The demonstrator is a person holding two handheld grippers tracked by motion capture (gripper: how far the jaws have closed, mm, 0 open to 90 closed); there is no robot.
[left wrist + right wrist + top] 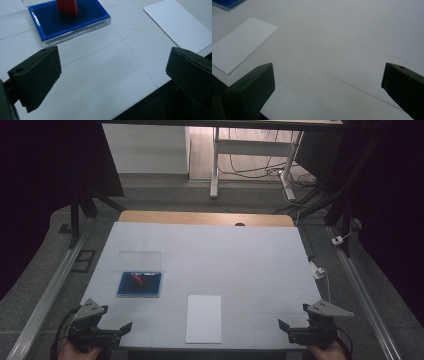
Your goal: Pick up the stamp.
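A blue ink-pad-like tray in a clear case lies at the table's left, with a red block standing on it. A white sheet of paper lies near the front edge, at the middle. My left gripper hovers at the front left corner, short of the tray; in the left gripper view its jaws stand wide apart with nothing between them. My right gripper hovers at the front right corner, and in the right gripper view it is open over bare table, to the right of the paper.
A clear flat lid lies just behind the blue tray. The white table cover ends at a wooden strip at the far edge. Metal rails run along both sides on the floor, with a desk frame and cables beyond.
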